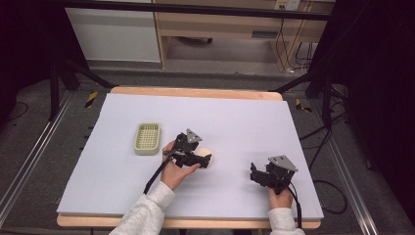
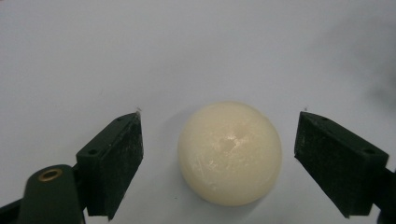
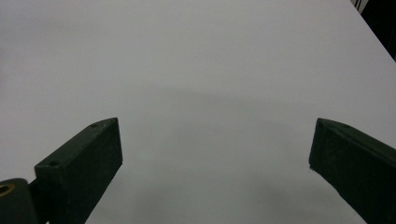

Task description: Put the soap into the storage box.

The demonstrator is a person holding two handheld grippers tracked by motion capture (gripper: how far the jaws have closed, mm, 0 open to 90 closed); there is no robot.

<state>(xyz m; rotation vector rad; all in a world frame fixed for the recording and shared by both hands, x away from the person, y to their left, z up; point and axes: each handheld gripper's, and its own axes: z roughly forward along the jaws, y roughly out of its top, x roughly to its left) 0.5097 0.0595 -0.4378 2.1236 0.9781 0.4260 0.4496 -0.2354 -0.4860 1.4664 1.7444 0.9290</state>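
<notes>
Grey-lilac sheeting covers the table [image 1: 122, 186]; a green basket [image 1: 147, 138] is set left of centre; a cream ball [image 2: 229, 153] lies on the sheet near the middle, just right of the basket. The left gripper [image 2: 219, 158] is held spread wide around the ball, with a gap on either side; the right gripper [image 3: 215, 163] is likewise spread, over bare sheet, holding nothing. A grasp seems to be in hand; next, the jaws must be closed squarely on the ball, which may roll; no writing can be read.
</notes>
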